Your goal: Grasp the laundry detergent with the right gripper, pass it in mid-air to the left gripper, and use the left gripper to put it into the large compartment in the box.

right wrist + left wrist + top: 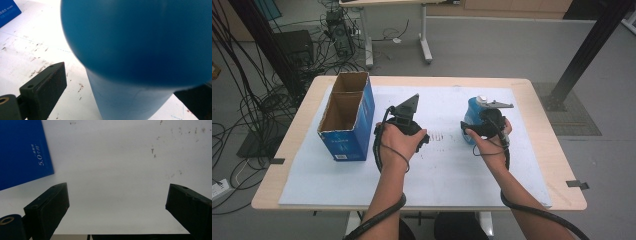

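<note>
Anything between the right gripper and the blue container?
Nothing visible. The blue container sits right between the open jaws of the right gripper, with bare white mat around it.

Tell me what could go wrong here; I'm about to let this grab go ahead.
1. The blue bottle sits between the right hand-held gripper's open jaws, nearer one jaw; closing off-centre may tip it.
2. Its rounded shoulder could slip from flat jaws.
3. The left hand-held gripper hangs open close to the blue box; a sideways swing might knock the box.
</note>
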A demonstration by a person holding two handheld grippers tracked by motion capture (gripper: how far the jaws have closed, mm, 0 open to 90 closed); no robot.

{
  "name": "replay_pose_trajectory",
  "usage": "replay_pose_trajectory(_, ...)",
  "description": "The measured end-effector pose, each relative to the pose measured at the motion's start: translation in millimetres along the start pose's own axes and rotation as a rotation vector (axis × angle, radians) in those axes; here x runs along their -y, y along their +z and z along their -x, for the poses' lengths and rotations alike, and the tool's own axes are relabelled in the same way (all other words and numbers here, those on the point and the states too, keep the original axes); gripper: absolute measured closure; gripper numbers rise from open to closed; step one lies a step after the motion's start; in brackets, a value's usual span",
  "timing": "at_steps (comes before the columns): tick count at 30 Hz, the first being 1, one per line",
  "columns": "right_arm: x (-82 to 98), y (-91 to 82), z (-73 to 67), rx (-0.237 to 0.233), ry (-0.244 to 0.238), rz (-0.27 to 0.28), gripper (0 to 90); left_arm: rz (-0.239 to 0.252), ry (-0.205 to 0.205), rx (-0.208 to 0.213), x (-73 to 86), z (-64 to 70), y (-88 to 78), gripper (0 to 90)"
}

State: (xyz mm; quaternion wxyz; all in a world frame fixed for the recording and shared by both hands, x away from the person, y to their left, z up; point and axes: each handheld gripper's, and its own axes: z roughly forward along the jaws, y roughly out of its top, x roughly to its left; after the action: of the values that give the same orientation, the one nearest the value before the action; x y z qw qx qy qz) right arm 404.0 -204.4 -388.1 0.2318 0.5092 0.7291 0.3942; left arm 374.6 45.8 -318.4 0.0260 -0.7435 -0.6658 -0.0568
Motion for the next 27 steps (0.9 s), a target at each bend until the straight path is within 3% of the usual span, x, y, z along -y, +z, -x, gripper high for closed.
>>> replay_pose_trajectory(7,0.8,0.3,0.6,0.004,0.000,0.004,8.1,-0.001,-0.005,0.002,0.7,-1.5,1.7,5.3)
replay_pose_trajectory(16,1.6,1.4,0.2,-0.004,-0.022,-0.002,23.8,-0.004,-0.004,0.002,0.7,-2.5,2.7,5.3)
replay_pose_trajectory(27,1.4,1.5,4.4,0.003,-0.013,0.001,35.6,-0.004,-0.003,0.007,0.2,-1.3,3.1,5.3)
